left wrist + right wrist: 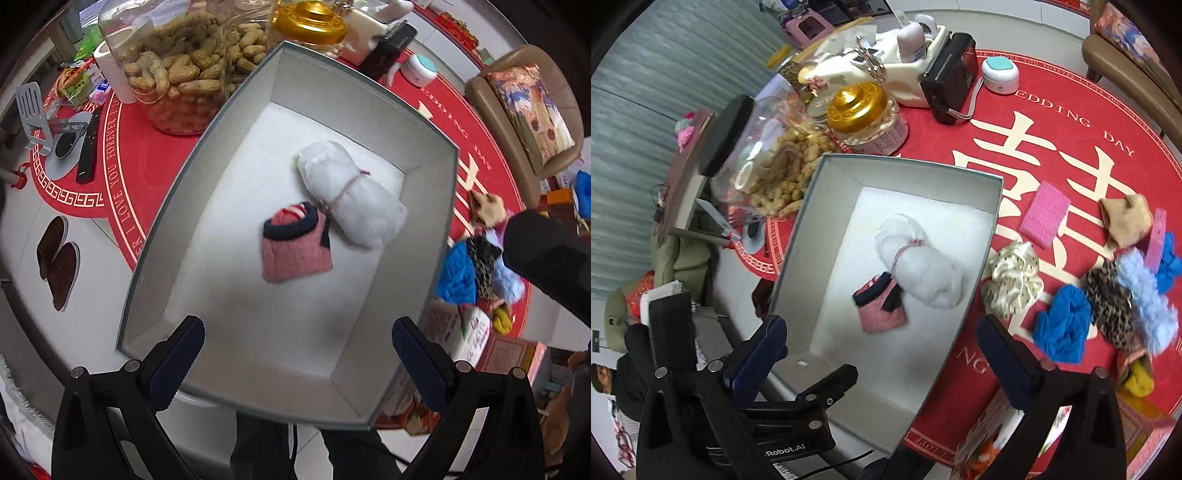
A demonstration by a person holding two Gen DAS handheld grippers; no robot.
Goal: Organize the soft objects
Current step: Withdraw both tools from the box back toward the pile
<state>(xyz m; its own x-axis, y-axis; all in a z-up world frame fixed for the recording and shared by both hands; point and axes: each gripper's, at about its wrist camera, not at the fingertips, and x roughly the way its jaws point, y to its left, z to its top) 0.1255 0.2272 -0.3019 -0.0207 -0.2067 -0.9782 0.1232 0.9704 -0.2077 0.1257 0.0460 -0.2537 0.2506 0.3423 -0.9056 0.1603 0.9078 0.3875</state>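
Two wrist views of an open grey box (177,206) standing on a round table under a red cloth (1052,122). Inside the box, on its white floor, a white cloth bundle (347,195) tied round the middle with a pink string lay touching a folded pink sock (295,249) with a dark blue cuff; the sock sat on the near left side of the bundle.

The left gripper (297,350) hung over the near rim of the box, its fingers spread wide and holding nothing. The right gripper (882,354) was likewise wide apart and empty, poised over the near part of the box, with the left tool's black body visible at lower left of its view.

To the right of the box, on the red cloth, the unsorted soft items lay close together: a cream dotted scrunchie (1012,277) just beside the box wall, a blue scrunchie (1060,328), a leopard-print scrunchie (1108,306), a pale blue fluffy scrunchie (1145,295), a pink sponge (1045,214), a tan folded cloth (1126,218) and a yellow item (1137,380) at the near right.

Beyond the box stood a clear jar of peanuts (184,70) and a gold-lidded jar (860,107).
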